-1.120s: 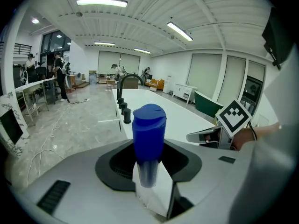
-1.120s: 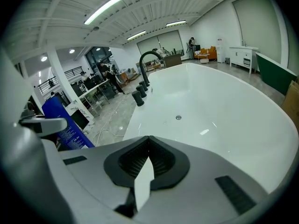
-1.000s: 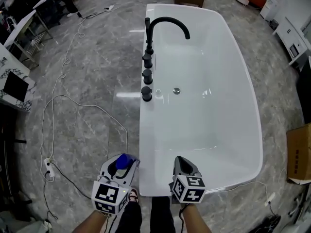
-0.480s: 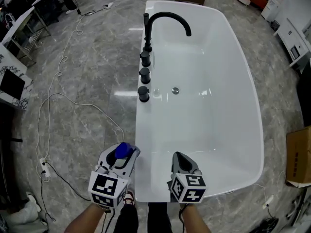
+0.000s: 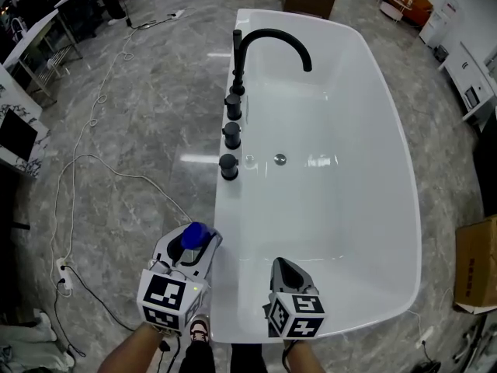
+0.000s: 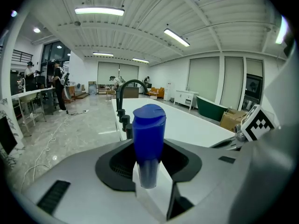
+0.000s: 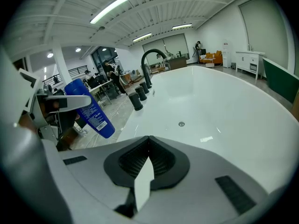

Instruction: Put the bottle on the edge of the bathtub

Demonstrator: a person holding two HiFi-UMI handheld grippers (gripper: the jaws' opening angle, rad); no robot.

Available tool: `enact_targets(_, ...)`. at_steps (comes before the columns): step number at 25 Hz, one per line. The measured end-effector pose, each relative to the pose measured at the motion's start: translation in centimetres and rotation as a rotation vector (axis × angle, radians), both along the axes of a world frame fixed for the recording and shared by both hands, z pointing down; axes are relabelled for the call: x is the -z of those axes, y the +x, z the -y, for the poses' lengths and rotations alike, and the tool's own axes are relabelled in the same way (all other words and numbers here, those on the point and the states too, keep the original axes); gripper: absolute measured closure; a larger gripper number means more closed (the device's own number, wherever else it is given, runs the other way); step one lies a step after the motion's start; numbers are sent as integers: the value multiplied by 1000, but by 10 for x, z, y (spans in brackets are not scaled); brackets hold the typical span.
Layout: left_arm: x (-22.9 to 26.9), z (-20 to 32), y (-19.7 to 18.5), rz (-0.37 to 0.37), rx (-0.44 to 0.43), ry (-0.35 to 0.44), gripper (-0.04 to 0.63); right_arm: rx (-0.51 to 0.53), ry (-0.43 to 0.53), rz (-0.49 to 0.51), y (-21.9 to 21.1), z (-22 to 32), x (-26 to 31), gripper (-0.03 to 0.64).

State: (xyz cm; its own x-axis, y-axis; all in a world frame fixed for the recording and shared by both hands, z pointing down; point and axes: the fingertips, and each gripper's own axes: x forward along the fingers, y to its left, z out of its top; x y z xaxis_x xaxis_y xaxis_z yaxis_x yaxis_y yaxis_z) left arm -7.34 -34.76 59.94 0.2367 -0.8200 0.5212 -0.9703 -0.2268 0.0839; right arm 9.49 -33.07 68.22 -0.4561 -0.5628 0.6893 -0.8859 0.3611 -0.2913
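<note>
Just off the near left corner of the white bathtub (image 5: 365,208), held a blue bottle (image 5: 193,234) in the left hand-held gripper (image 5: 196,244), clamped on the lower body with the blue cap uppermost. Saw that bottle over the grey marbled floor (image 5: 132,130), close beside the tub's outer rim and not resting on it. From the left gripper view, found it standing upright between the two jaws, gripped on both sides, with the tub's long rim running away behind it. From the right gripper view, caught the same bottle off to the left, leaning a little, with a printed label on its side. Held the right hand-held gripper (image 5: 284,266) over the near end of the tub, pointed down toward the basin, with jaws together and nothing between them. Along the left rim farther off, counted three black knobs (image 5: 231,136) in a row, and past them a tall black curved faucet (image 5: 268,41) arching over the basin. Spotted a small round drain (image 5: 279,159) in the tub's bottom, roughly level with the nearest knob. On the floor to the left, traced a thin white cable (image 5: 74,162) looping across the marble. At the right edge, made out a cardboard box (image 5: 475,263) on the floor, well apart from the tub. Below the left gripper's marker cube, glimpsed the toe of a shoe (image 5: 198,329).
</note>
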Motion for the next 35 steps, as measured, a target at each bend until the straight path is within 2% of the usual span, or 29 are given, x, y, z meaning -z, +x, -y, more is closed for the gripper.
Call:
enact_targets(12, -20, 22, -3, -20, 48, 3, 430, -25, -8, 37, -16, 25, -1, 592)
enact_targets(35, -31, 55, 12, 25, 20, 36, 430, -88, -63, 52, 11, 36, -17, 592)
